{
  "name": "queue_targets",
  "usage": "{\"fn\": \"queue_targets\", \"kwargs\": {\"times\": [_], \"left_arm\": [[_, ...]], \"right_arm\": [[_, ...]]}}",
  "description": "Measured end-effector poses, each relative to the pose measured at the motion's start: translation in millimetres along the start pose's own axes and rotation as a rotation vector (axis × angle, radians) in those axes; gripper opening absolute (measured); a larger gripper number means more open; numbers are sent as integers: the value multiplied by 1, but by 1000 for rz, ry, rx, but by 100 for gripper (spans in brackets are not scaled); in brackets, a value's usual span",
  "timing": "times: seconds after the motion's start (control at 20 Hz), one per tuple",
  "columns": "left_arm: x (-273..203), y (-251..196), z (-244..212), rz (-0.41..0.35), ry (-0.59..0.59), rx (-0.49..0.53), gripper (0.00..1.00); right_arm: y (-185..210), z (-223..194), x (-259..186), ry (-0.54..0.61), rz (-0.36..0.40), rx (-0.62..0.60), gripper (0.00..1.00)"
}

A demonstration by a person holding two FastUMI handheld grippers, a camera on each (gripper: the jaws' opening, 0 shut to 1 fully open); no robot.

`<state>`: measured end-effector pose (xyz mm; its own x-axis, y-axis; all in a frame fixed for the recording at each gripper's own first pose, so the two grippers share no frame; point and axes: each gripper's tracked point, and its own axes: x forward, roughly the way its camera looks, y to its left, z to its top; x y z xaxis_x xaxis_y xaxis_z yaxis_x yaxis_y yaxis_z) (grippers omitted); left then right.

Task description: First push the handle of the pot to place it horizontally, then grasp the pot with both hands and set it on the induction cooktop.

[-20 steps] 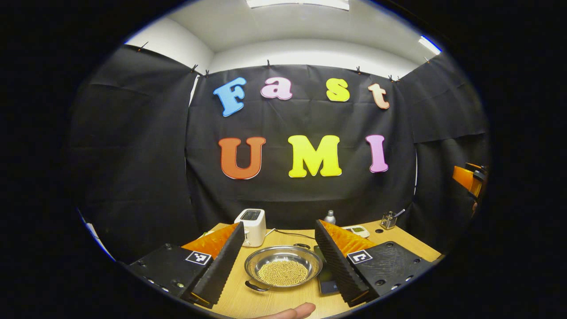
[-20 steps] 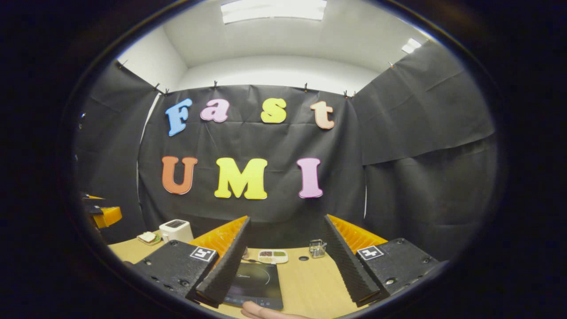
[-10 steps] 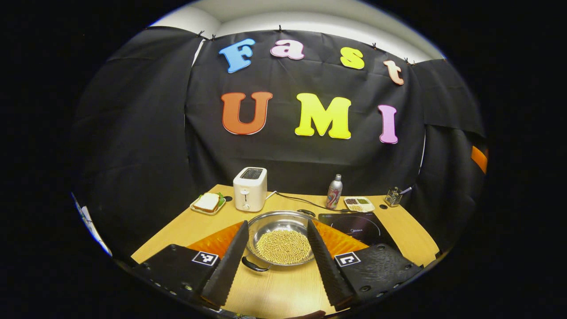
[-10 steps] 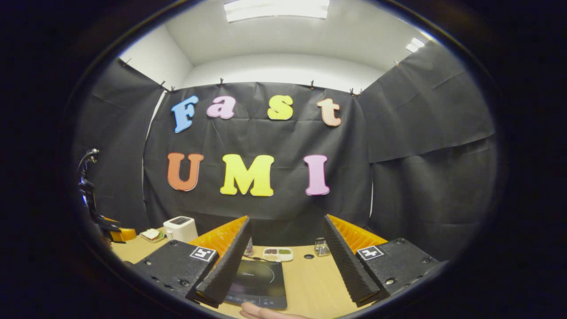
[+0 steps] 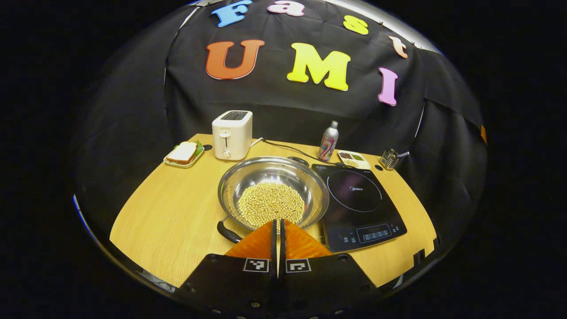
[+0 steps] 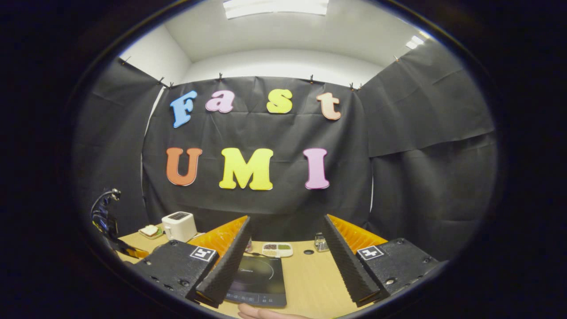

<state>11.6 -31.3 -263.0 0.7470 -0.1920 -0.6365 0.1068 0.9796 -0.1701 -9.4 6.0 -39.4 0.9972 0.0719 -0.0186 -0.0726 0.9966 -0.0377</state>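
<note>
While the pot's near handle (image 5: 228,231) angles toward the counter's front-left corner: step one, pushing it horizontal, looks not yet begun.
Left tool (image 5: 278,230): closed on nothing, poised above the pot's near rim.
Right tool (image 6: 283,257): open, above the induction cooktop (image 6: 257,280).
Pot (image 5: 273,192): mid-counter, just beside the cooktop, holding beans.
Next: lower tip beside handle, sweep sideways.
Hidden: far handle barely visible.

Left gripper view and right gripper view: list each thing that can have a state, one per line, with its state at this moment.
Left gripper: shut, holding nothing, above the pot's near rim.
Right gripper: open, holding nothing.
Pot: on the table beside the induction cooktop, holding beans, its near handle pointing toward the camera and left.
Induction cooktop: bare, nothing on it.
Toaster: upright, lever up.
Bottle: upright, capped.
</note>
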Motion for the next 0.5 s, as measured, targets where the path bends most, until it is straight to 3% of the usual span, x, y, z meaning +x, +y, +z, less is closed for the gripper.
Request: {"fn": "queue_targets", "kwargs": {"times": [0.5], "left_arm": [[37,9,-50,9,153,-8,0]], "right_arm": [[-4,-21,11,51,-5,0,96]]}}
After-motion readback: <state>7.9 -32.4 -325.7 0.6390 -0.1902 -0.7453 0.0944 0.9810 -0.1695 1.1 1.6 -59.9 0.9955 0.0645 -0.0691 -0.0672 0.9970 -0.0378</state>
